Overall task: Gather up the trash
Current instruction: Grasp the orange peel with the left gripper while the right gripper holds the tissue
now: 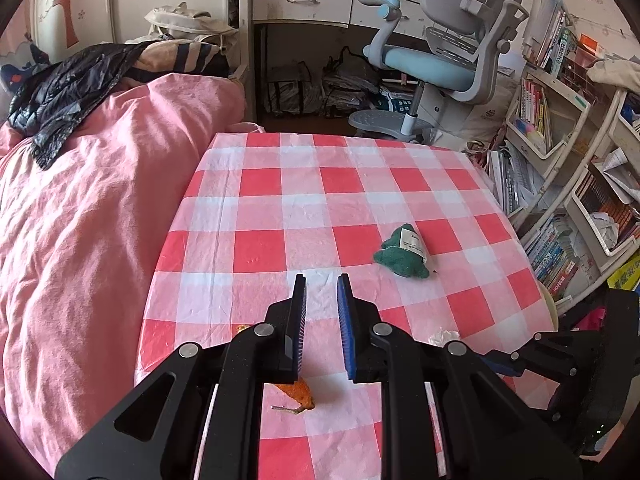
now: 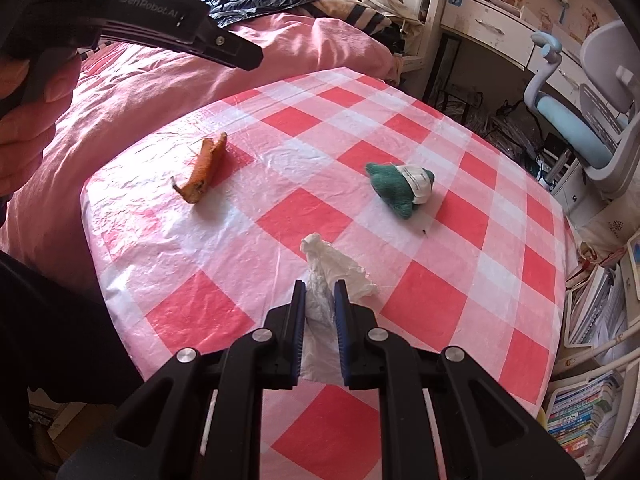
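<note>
The right tongs (image 2: 320,284) are clamped on a crumpled white tissue (image 2: 326,276), near the surface's (image 2: 460,280) near edge. The left tongs (image 1: 322,280) stand narrow with nothing between the pads; beneath them, by the near edge toward the bed (image 1: 80,208) side, lies an orange peel (image 1: 298,394), apart from the fingers. A green cloth with a white label (image 2: 400,184) rests toward the far right part of the checked surface, well apart from both peel and tissue. A hand (image 2: 28,120) grips the left tool's handle.
</note>
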